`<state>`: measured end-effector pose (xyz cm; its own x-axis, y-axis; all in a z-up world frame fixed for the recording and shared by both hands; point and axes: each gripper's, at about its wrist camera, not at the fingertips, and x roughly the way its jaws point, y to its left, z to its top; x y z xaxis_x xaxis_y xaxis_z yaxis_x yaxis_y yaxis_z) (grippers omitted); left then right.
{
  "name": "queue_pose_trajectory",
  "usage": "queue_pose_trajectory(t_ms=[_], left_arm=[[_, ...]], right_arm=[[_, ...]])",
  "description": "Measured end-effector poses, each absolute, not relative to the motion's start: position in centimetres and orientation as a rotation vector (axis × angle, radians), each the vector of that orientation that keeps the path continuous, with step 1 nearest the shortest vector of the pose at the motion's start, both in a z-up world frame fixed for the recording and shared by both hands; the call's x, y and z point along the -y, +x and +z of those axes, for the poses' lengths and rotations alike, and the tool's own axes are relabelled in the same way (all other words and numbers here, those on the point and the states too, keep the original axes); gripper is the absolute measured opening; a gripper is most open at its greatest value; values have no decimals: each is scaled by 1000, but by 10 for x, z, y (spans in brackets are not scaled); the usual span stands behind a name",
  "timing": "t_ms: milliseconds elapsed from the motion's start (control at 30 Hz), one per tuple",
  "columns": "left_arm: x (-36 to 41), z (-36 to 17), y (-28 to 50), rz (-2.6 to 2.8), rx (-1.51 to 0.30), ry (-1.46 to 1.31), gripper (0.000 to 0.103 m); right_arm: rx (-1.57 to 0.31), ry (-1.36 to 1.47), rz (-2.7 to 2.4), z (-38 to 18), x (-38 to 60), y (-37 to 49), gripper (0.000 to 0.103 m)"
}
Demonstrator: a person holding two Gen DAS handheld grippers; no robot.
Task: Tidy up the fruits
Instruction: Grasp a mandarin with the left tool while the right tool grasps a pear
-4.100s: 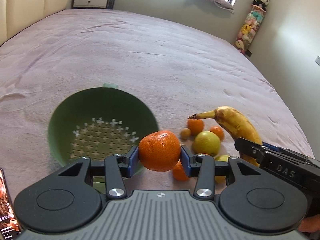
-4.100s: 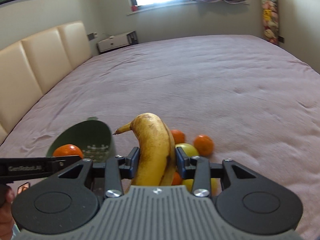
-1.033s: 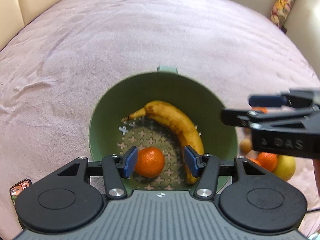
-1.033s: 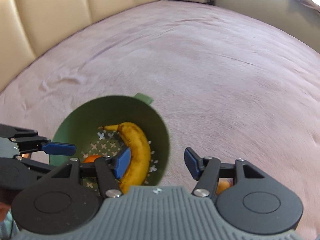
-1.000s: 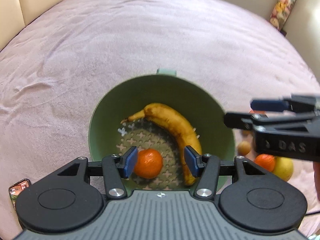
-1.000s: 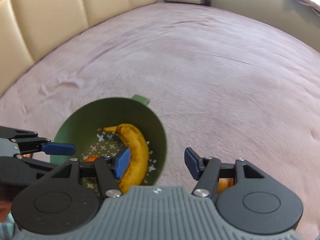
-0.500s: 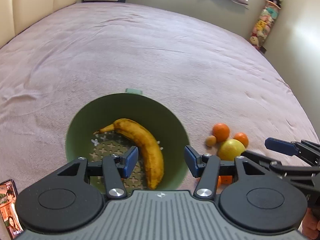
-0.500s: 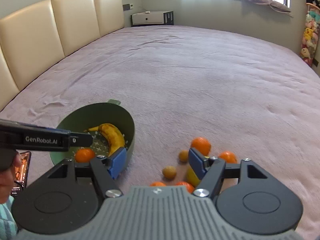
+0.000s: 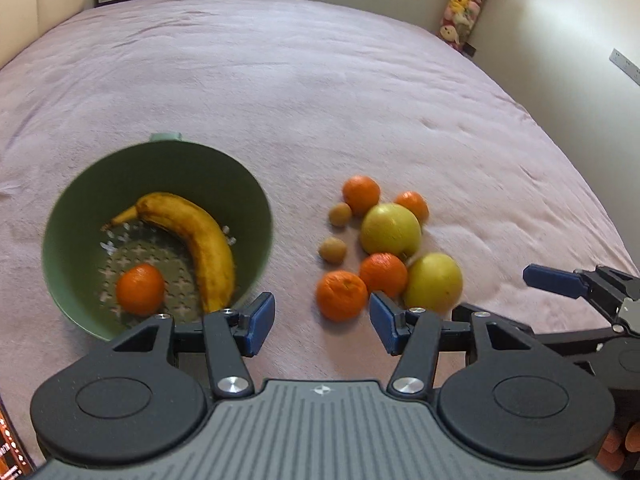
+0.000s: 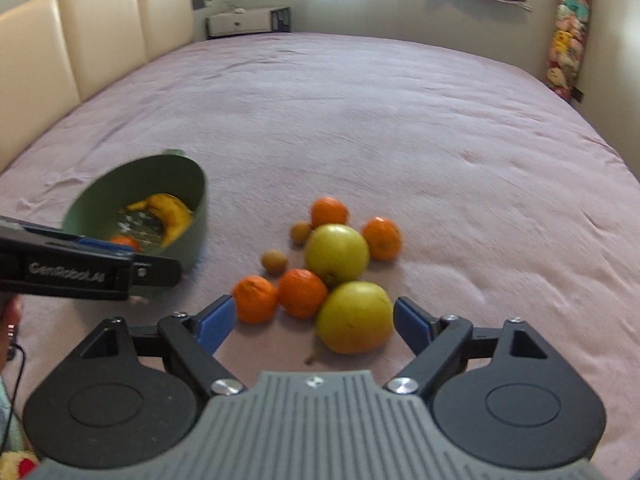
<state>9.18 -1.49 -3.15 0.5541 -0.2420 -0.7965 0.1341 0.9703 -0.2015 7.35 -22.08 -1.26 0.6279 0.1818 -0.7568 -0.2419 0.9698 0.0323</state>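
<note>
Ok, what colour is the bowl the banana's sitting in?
The bowl is green, with a cross-shaped hole pattern in its base; the left wrist view shows it best.

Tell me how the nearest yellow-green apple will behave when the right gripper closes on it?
The yellow-green apple looks round and smooth, so it may roll or slip. It touches a tangerine, which would probably shift. The right gripper stands open wide enough.

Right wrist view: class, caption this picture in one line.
Open right gripper hovers over loose oranges and a yellow-green fruit on the bed; green colander holds a banana.
</note>
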Motion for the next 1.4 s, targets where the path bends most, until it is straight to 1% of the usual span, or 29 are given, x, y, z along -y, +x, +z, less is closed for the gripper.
queue_pose_trajectory(t_ms=[300, 400, 567, 633, 1000, 1067, 1133, 1400], left_arm=[[24, -55, 79, -215, -925, -143, 64], [24, -59, 79, -219, -907, -143, 64], [30, -61, 79, -265, -891, -141, 64], [35, -62, 80, -281, -886, -127, 63], [51, -73, 92, -265, -879, -65, 61], [54, -79, 98, -254, -892, -53, 60], [55, -83, 103, -248, -901, -57, 59], [61, -97, 115, -218, -902, -12, 58]], right_arm=[[-869, -107, 109, -42, 239, 64, 83], [-881, -95, 97, -48, 245, 63, 78], [-882, -61, 117, -51, 251, 68, 65], [-894, -34, 132, -51, 252, 72, 63], [-937, 76, 155, -62, 250, 97, 62], [-957, 104, 148, -66, 251, 102, 58], [-977, 140, 139, -70, 254, 106, 57], [-1028, 313, 122, -86, 266, 122, 58]])
